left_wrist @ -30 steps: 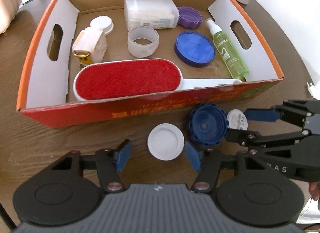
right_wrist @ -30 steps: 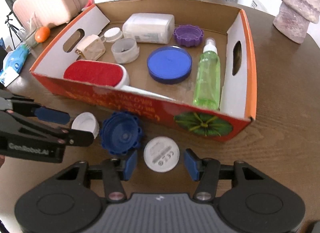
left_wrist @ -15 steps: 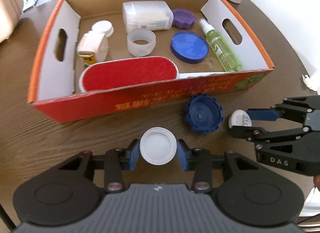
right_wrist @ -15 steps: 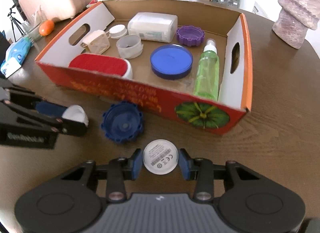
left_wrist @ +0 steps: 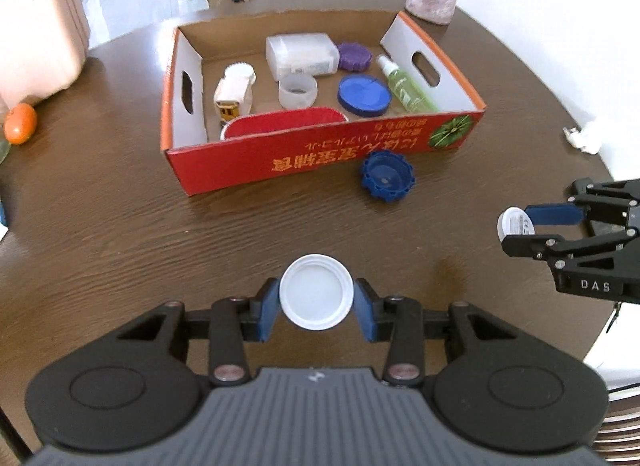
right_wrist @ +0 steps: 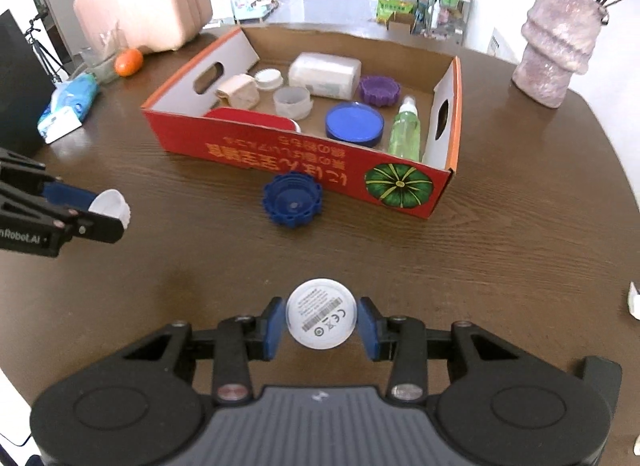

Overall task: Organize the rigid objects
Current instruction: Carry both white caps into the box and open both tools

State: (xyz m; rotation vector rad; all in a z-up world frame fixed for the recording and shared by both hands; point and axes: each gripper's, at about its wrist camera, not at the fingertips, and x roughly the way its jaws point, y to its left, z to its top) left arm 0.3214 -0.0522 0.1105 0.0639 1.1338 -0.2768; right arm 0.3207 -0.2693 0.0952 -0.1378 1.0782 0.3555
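White plastic is held on both sides: the white lid [left_wrist: 316,292] is pinched between the fingers of the left gripper [left_wrist: 316,298], and the labelled white disc [right_wrist: 321,312] is clamped in the right gripper [right_wrist: 321,320], both lifted above the wooden table [right_wrist: 500,234]. The carry step appears to be in hand, so each piece would next be brought over the cardboard box [right_wrist: 288,153] and released, while the blue cap [right_wrist: 292,198] lies on the table just beside its front wall.

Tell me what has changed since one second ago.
Both tongs closed and lifted back from the box: left tongs took the white lid, right tongs took the labelled white disc. The blue cap and the box contents stayed put.
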